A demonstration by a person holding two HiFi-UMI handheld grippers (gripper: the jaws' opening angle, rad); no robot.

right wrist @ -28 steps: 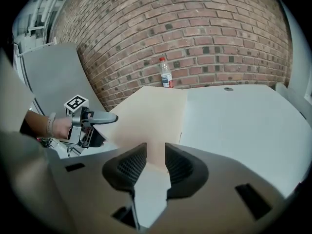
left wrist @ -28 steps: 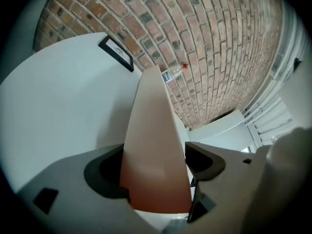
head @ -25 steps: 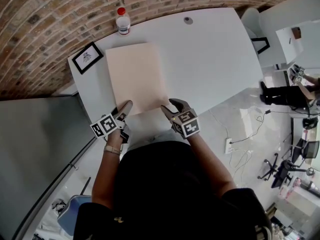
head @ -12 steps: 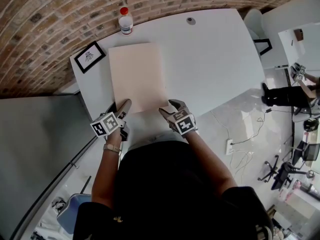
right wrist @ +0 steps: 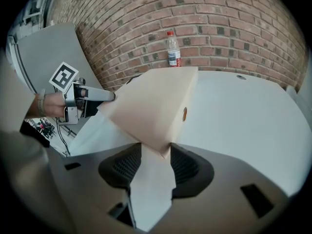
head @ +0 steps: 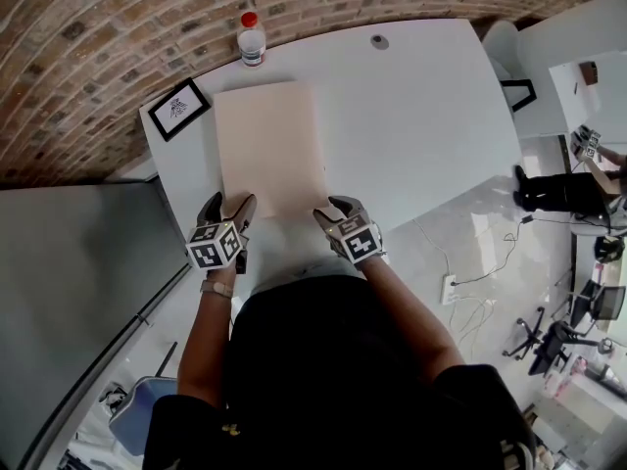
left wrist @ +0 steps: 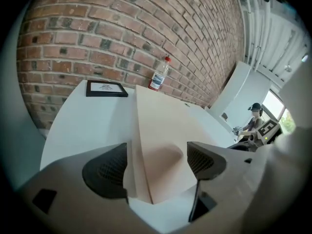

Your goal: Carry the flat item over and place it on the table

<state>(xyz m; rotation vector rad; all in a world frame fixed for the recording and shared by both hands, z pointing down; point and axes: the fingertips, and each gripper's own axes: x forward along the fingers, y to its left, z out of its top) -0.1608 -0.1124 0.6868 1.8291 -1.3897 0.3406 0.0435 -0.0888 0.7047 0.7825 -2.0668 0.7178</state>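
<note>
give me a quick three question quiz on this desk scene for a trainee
1. Multiple choice: the cap of the bottle by the brick wall is A) blue, B) red, C) green.
2. True or false: the framed picture lies on top of the beige board.
3. Fill in: the board rests on the white ____.

Key
1. B.
2. False: the framed picture lies beside the board, directly on the table.
3. table.
</note>
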